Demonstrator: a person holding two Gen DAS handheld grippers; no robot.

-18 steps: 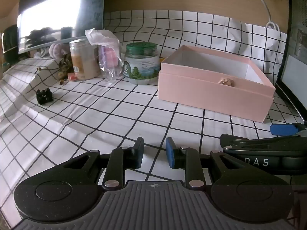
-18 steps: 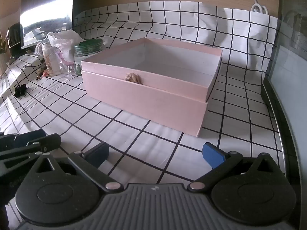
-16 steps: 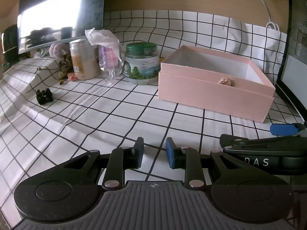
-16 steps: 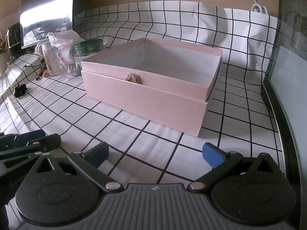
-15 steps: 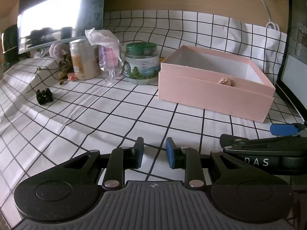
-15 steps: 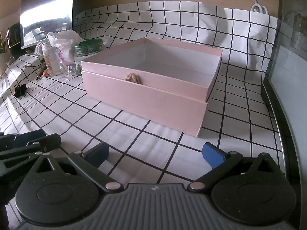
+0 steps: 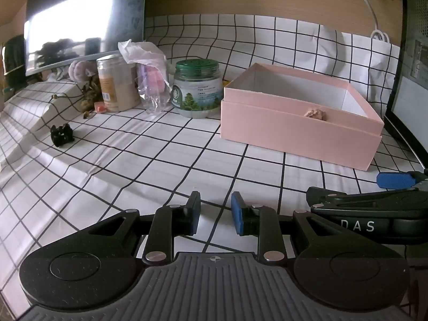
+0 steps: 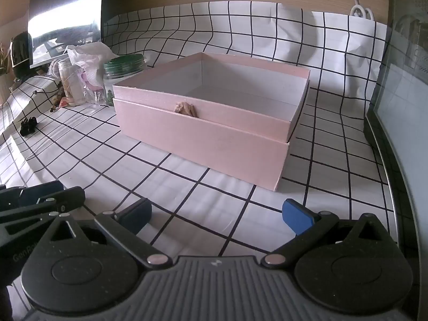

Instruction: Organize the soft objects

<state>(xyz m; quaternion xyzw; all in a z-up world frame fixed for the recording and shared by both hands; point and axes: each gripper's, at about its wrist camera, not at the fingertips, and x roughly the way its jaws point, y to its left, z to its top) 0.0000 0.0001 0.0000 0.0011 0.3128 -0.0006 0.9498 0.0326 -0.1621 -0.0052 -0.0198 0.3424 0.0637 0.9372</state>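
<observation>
"Both hold nothing: left gripper (image 7: 215, 211) fingers narrowly apart, right gripper (image 8: 216, 215) spread wide."

"Tan soft thing (image 8: 186, 109) peeks over the pink box (image 8: 203, 139) front wall; approach from above, I'd say."

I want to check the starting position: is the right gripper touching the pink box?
Apart. The right wrist view shows the right gripper open, with bare checked cloth between its fingertips and the pink box.

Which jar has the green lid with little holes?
The round clear jar beside the pink box. Its green lid has little holes; the taller tan jar further left has none.
</observation>
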